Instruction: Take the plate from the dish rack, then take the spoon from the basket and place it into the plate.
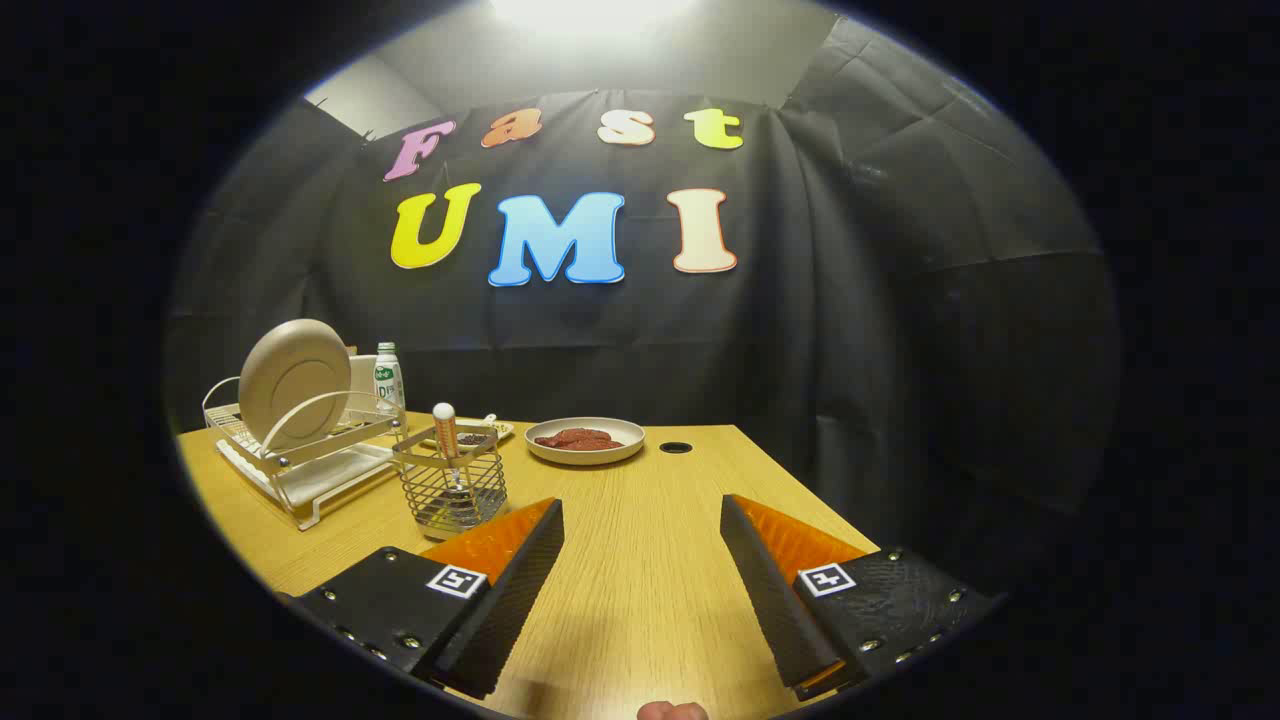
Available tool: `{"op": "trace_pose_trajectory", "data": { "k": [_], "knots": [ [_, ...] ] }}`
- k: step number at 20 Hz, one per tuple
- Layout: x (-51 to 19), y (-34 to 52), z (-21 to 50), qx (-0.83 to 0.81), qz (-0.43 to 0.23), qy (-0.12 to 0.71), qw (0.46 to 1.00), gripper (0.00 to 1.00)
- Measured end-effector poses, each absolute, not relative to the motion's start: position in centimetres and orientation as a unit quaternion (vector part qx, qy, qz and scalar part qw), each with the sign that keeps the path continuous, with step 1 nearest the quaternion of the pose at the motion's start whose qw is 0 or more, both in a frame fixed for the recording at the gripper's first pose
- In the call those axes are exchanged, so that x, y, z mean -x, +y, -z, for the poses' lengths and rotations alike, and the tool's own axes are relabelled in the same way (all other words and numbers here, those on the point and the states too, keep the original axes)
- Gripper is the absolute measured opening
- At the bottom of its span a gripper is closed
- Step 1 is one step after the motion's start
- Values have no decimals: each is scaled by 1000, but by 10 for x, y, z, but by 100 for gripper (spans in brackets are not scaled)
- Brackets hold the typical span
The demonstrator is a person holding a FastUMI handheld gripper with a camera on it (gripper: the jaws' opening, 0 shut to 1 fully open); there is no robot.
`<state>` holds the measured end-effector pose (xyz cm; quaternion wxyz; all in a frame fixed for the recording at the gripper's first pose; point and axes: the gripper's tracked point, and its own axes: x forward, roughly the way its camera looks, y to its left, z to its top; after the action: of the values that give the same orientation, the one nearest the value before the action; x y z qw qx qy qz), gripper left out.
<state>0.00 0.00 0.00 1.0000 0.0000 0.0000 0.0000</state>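
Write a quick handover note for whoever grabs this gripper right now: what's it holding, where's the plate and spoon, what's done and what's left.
Gripper: open, holding nothing, fingers apart over the bare wooden table.
Plate: standing on edge in the dish rack, beyond the left finger.
Spoon: upright in the wire basket, just ahead of the left finger, beside the rack.
Also there: a dish of red food farther back and a bottle behind the rack.
Done: nothing yet.
Left: lift the plate out of the rack, set it down, then move the spoon into it.
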Motion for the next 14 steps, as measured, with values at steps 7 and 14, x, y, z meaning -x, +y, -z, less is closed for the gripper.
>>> {"op": "trace_pose_trajectory", "data": {
  "k": [7, 14],
  "knots": [
    [-39, 9, -69, 7, 22, -19, 1000, 98],
    [-5, 66, -189, -23, 47, -13, 999, 98]
  ]
}}
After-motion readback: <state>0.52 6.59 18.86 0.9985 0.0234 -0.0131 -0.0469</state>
